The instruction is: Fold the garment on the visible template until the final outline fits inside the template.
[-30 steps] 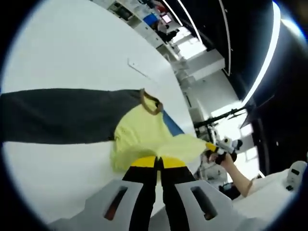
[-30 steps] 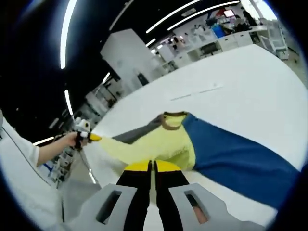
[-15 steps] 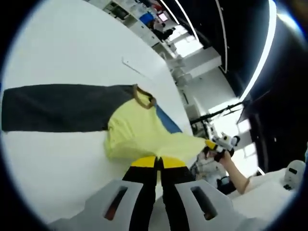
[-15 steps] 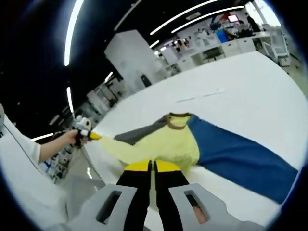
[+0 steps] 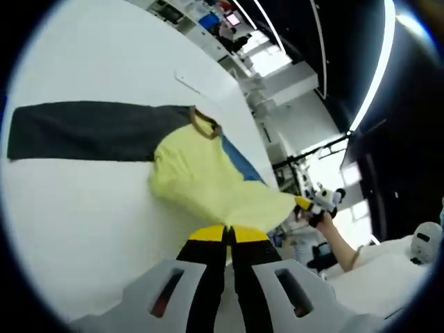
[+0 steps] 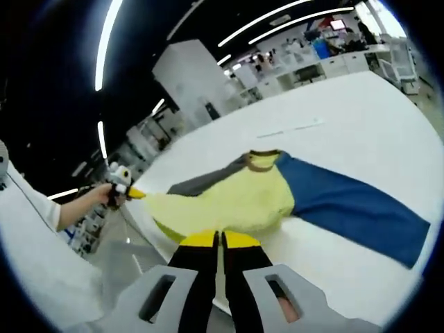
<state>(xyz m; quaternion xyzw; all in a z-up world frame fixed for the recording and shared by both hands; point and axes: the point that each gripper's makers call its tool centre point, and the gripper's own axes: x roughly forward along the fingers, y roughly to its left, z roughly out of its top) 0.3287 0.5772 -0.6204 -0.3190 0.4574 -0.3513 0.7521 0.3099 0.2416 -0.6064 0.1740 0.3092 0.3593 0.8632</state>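
Garment of yellow cloth, with one dark grey sleeve and one blue sleeve, lies spread on the white surface, its brown collar pointing away from both cameras. In the left gripper view the left hand-held gripper has its black, yellow-tipped jaws pressed together on the yellow hem at the near edge of the surface, and the cloth runs up from them toward the collar. In the same view the right hand-held gripper, held in a person's hand, pinches the far corner of the hem off the side of the surface. In the right gripper view the right hand-held gripper is likewise clenched on the yellow hem, with the blue sleeve stretched flat to the right and the grey sleeve behind the body. There the left hand-held gripper grips the other hem corner, so the hem is drawn taut between the two.
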